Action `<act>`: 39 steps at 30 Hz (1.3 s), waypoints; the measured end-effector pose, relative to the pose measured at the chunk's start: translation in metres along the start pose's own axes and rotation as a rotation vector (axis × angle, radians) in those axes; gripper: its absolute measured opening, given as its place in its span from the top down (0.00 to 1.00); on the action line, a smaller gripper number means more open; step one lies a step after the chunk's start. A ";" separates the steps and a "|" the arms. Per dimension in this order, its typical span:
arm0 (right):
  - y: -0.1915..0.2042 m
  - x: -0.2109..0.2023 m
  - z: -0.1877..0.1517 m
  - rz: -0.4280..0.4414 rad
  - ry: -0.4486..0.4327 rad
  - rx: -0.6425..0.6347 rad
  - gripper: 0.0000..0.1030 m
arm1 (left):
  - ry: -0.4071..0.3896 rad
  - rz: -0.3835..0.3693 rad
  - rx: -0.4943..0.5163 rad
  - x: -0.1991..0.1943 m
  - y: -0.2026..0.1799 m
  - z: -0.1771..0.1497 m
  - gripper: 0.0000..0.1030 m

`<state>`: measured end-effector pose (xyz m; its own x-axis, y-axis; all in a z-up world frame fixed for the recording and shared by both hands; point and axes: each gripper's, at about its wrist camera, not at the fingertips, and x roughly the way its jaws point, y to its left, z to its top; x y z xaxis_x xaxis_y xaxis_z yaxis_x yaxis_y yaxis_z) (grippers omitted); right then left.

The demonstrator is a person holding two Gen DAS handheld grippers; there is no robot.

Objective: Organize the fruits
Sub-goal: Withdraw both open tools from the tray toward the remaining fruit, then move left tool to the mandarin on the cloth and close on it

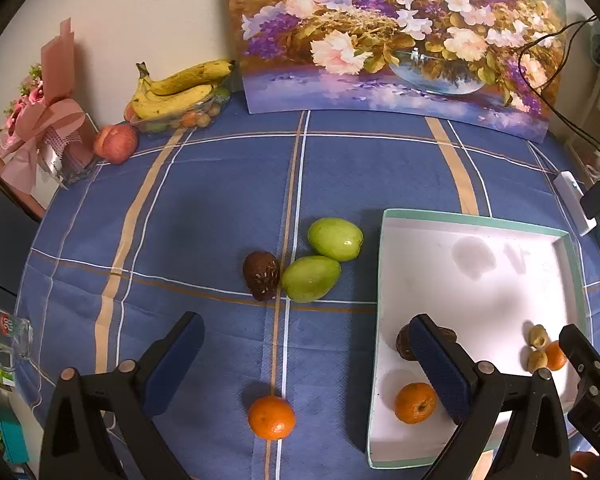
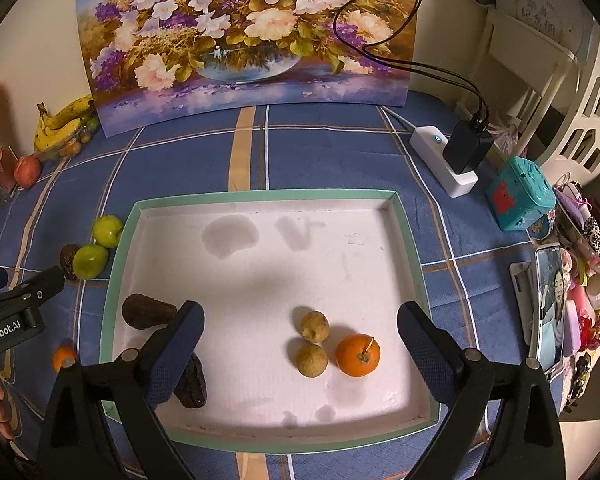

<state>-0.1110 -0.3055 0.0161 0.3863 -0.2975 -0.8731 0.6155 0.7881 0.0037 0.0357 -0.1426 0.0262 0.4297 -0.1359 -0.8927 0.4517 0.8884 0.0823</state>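
Blue tablecloth (image 1: 220,208) mostly bare beside tray rim (image 2: 116,264); both hand-held grippers (image 1: 304,364) (image 2: 300,344) wide open, empty.

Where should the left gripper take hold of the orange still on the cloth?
Across its round middle, coming down from above. The orange sits alone on the tablecloth with clear space all round, directly between the open left gripper fingers, so probably no sideways approach is needed.
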 end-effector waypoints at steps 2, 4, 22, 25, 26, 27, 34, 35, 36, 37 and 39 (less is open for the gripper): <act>0.001 -0.001 0.000 0.001 -0.005 -0.001 0.05 | -0.001 0.001 -0.002 0.000 0.001 0.000 0.00; 0.001 0.000 -0.001 0.005 -0.002 0.003 0.05 | -0.003 0.006 -0.007 -0.001 0.003 0.000 0.00; 0.027 -0.006 -0.014 0.081 0.024 0.034 0.05 | -0.012 0.010 -0.044 -0.013 0.029 -0.015 0.00; 0.033 -0.009 -0.018 0.100 0.023 0.042 0.05 | -0.007 0.012 -0.050 -0.015 0.037 -0.020 0.00; 0.035 -0.009 -0.020 0.111 0.024 0.045 0.05 | -0.004 0.013 -0.056 -0.015 0.041 -0.022 0.00; 0.038 -0.010 -0.022 0.123 0.029 0.046 0.05 | 0.000 0.013 -0.064 -0.015 0.045 -0.024 0.00; 0.054 -0.014 -0.033 0.139 0.044 0.015 0.05 | 0.024 0.021 -0.126 -0.010 0.076 -0.036 0.00; 0.056 -0.014 -0.034 0.143 0.047 0.014 0.05 | 0.030 0.018 -0.133 -0.009 0.079 -0.038 0.00; 0.058 -0.014 -0.035 0.144 0.049 0.014 0.05 | 0.038 0.012 -0.141 -0.008 0.083 -0.040 0.00; 0.060 -0.014 -0.036 0.146 0.051 0.013 0.05 | 0.044 0.006 -0.146 -0.007 0.084 -0.041 0.00; 0.063 -0.014 -0.038 0.148 0.057 0.011 0.05 | 0.061 -0.009 -0.156 -0.002 0.086 -0.045 0.00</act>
<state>-0.1040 -0.2313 0.0097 0.4338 -0.1472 -0.8889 0.5621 0.8152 0.1393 0.0384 -0.0459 0.0154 0.3760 -0.1211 -0.9187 0.3264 0.9452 0.0090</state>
